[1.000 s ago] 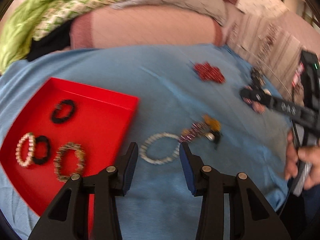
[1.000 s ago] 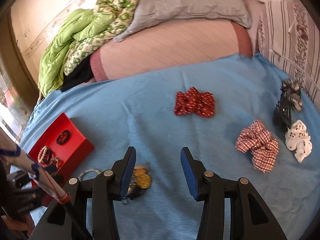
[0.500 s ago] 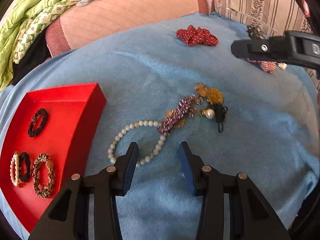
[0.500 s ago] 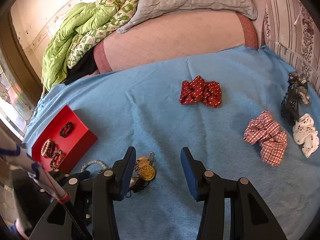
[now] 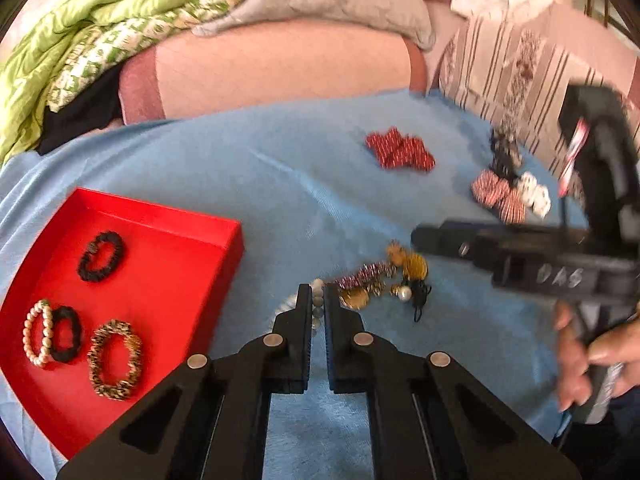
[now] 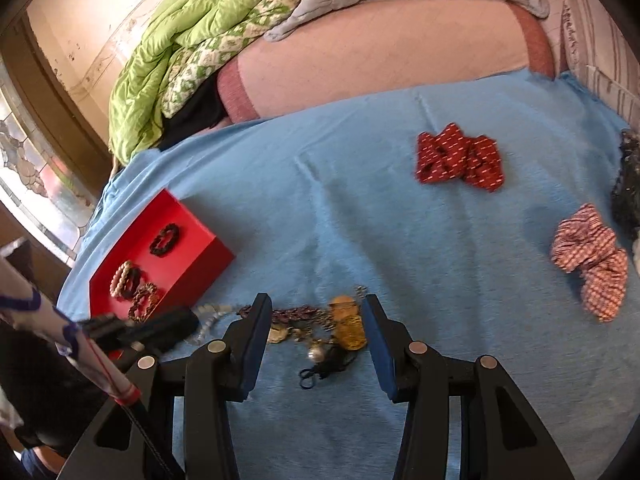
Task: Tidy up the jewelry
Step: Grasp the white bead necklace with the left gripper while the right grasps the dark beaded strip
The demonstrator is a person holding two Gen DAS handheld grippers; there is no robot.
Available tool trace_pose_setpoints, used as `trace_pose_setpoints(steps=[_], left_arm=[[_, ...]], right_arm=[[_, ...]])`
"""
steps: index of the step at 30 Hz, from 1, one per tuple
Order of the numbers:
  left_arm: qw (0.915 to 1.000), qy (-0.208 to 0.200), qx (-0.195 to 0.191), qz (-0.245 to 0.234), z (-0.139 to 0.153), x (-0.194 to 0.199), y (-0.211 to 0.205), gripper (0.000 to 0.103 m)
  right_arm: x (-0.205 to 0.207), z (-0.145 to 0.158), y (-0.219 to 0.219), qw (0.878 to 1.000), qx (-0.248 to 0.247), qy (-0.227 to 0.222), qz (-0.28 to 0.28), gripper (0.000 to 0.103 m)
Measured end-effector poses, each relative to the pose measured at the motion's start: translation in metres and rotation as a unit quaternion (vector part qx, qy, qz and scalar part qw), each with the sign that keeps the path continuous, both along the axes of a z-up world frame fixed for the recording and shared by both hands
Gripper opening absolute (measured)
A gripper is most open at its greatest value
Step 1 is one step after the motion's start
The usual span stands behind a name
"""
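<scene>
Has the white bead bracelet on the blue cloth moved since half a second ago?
Yes. The white bead bracelet, formerly an open loop beside the red tray, is now bunched between the left gripper fingers.

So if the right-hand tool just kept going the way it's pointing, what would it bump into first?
Most likely the jewelry heap on the blue cloth: the right tool has its open fingers on either side of it, the gold piece nearest the middle. Depth is hard to judge.
</scene>
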State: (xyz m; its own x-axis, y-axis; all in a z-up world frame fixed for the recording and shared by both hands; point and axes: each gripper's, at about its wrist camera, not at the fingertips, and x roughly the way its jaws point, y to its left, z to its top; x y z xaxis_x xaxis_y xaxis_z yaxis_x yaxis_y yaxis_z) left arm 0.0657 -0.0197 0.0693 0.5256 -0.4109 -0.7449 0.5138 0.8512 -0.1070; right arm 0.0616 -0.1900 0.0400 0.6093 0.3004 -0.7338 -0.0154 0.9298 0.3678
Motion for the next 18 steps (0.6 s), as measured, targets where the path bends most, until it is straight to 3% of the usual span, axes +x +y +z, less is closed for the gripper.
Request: trace_pose_setpoints(steps=[10, 14, 16, 18], left_arm=[[0.9993, -0.021, -0.028, 0.014, 0.021, -0.002, 0.022, 0.005], [0.9994, -0.02, -0.023, 0.02, 0.019, -0.001, 0.03, 0.005], [0.9993, -0.017, -0.022, 0.023, 0.018, 0.001, 0.034, 0.005], [0.9991, -0.016, -0.025, 0.029, 0.019, 0.004, 0.037, 0.005]], right_arm=[[0.036, -0.028, 0.042, 0.998, 0.006, 0.019, 0.054, 0.05], [0.047, -0.043, 0.047, 0.997, 0.003, 0.051, 0.058, 0.05], [0.044, -0.04, 0.049, 0.996, -0.003, 0.055, 0.068, 0.053], [0.038, -0.037, 0.052, 0.993, 0.028, 0.073, 0.094, 0.061]])
